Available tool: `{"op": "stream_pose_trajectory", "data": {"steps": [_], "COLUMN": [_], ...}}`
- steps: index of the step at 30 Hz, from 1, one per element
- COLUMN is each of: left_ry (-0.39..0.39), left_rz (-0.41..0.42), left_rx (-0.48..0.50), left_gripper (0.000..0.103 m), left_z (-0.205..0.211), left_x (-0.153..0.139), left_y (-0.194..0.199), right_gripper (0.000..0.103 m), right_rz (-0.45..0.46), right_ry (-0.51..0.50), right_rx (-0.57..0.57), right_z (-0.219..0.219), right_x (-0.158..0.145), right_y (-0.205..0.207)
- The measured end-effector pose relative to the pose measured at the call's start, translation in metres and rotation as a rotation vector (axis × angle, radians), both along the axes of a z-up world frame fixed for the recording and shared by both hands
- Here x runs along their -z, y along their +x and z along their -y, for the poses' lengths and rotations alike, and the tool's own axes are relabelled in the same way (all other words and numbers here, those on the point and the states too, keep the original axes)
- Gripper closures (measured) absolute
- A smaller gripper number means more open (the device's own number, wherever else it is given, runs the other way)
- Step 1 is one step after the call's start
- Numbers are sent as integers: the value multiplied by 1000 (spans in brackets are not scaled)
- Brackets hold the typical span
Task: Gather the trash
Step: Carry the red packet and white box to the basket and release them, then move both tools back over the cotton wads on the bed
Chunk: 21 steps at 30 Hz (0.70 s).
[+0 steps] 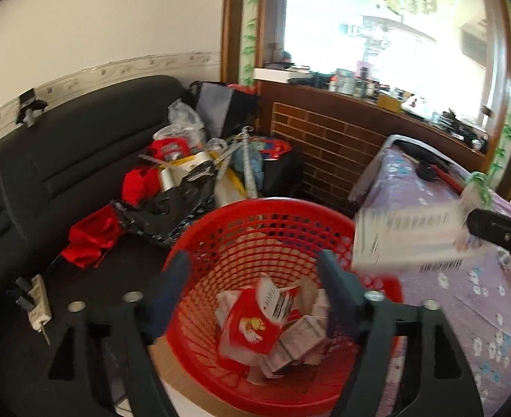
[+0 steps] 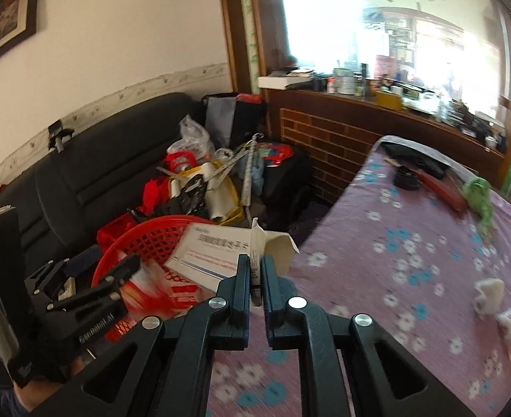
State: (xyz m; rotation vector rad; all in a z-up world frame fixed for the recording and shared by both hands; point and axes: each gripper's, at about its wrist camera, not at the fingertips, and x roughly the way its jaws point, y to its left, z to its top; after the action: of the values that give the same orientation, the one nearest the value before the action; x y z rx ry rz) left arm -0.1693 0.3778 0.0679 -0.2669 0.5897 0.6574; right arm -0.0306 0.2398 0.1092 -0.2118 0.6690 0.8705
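Observation:
A red mesh basket [image 1: 220,229] stands between the black sofa and the table, with crumpled wrappers and paper [image 1: 272,323] inside. My left gripper [image 1: 252,274] is open, its fingers straddling the basket's near rim; it also shows in the right wrist view [image 2: 106,264]. My right gripper [image 2: 254,274] is shut on a flattened white printed box [image 2: 213,250] and holds it over the basket's rim. In the left wrist view the box [image 1: 408,239] hangs at the basket's right edge, held by the right gripper [image 1: 477,226].
A table with a purple flowered cloth [image 2: 411,243] is at the right, with crumpled white tissues [image 2: 498,305], a green bag [image 2: 477,194] and dark items. The black sofa [image 1: 47,173] holds a pile of bags and clutter [image 1: 186,173]. A power strip [image 1: 36,299] lies at the left.

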Motion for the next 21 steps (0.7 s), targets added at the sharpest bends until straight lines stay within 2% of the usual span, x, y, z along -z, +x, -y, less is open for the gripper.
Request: {"op": "stream_pose_trajectory", "data": {"steps": [3,8,12,18,21], "left_ry": [-12,-4,7,37,34], "left_rz": [10,18,30,14,-1], "left_rx": [-3,18,68,178,233], "left_gripper": [23,23,23,22,22], "left_z": [0,13,37,87,109], "left_x": [2,-1,-9,-18,-20], "left_y": [-5,-8,-4,11,20], "right_gripper": [91,90,76,69,49], "right_rz": [-32,-33,-46,-27,-33], "right_ry": [16,37,53,48,39], "right_rx": [-10,36,91,228,346], "right_z": [2,37,77,160,217], "right_x": [2,-5,-7,-5,-3], "right_y": [0,7,14,38,64]}}
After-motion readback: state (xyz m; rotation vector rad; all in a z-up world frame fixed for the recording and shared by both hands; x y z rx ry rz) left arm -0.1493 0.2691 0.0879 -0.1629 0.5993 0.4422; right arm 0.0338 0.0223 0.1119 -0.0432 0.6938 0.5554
